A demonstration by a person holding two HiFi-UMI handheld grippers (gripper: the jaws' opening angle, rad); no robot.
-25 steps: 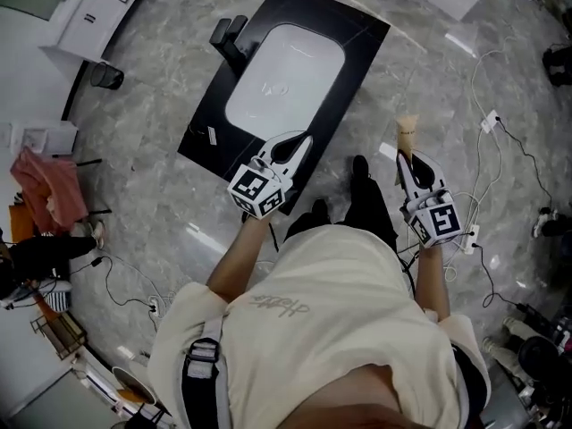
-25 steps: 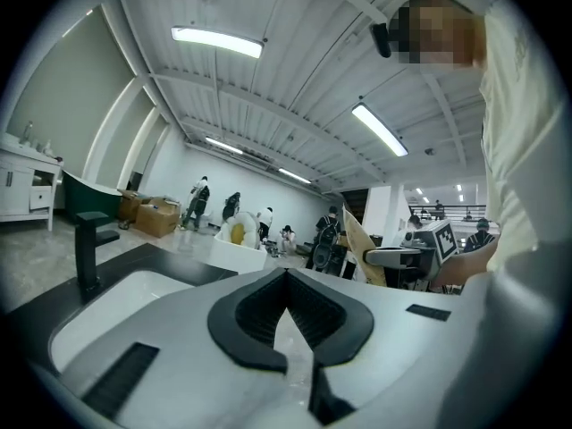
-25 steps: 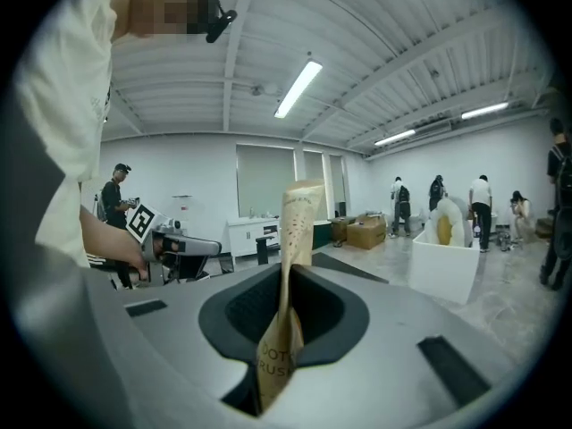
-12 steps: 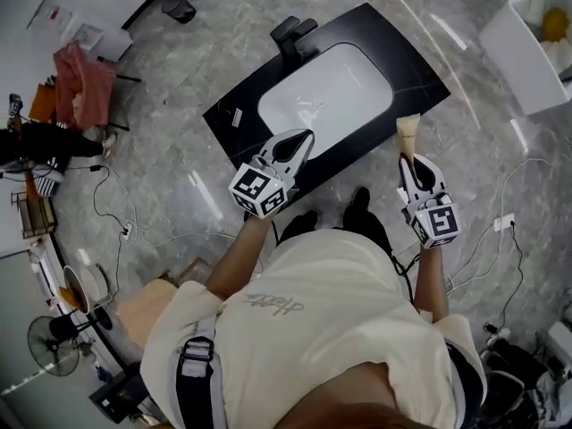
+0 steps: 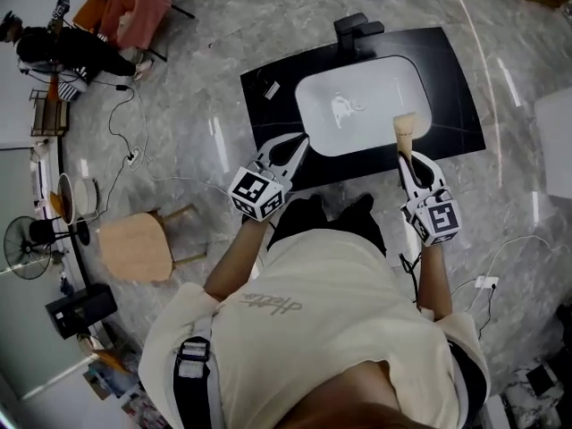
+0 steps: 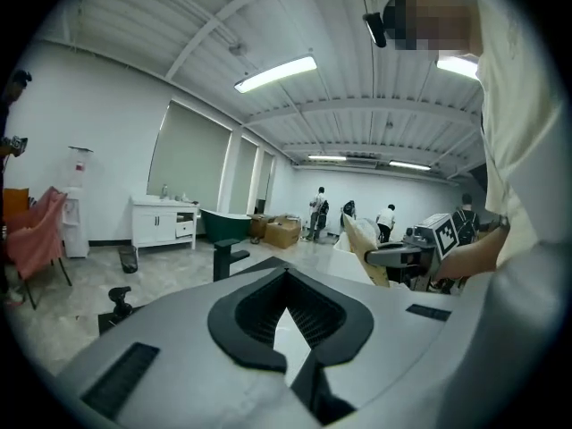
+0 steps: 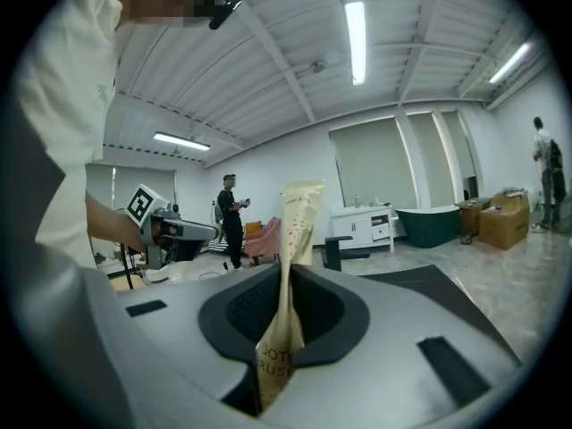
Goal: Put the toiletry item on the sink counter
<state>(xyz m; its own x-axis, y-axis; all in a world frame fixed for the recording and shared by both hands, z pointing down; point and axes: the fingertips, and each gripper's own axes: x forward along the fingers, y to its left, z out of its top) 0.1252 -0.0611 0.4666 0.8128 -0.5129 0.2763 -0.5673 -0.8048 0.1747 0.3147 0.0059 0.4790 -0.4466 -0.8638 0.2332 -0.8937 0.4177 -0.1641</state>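
- The right gripper (image 7: 288, 284) is pinching the lower part of a tan pouch (image 7: 300, 222) between closed jaws, and the pouch is standing upright above them.
- The left gripper (image 6: 286, 280) is riding closed on nothing, at centre-left of the head view.
- In the head view, the pouch is showing against the lower right edge of the white basin (image 5: 357, 105), which is set in the black counter (image 5: 268, 105).
- The placing step seems to be nearing. It is probably best to aim for bare black counter right of the basin, not the bowl. The gripper should be lowering until the pouch touches before it releases. Laying the pouch flat looks safer, since it seems too thin to stand.

Left gripper (image 5: 302, 143) fingers together, right gripper (image 5: 405, 161) fingers clamped.
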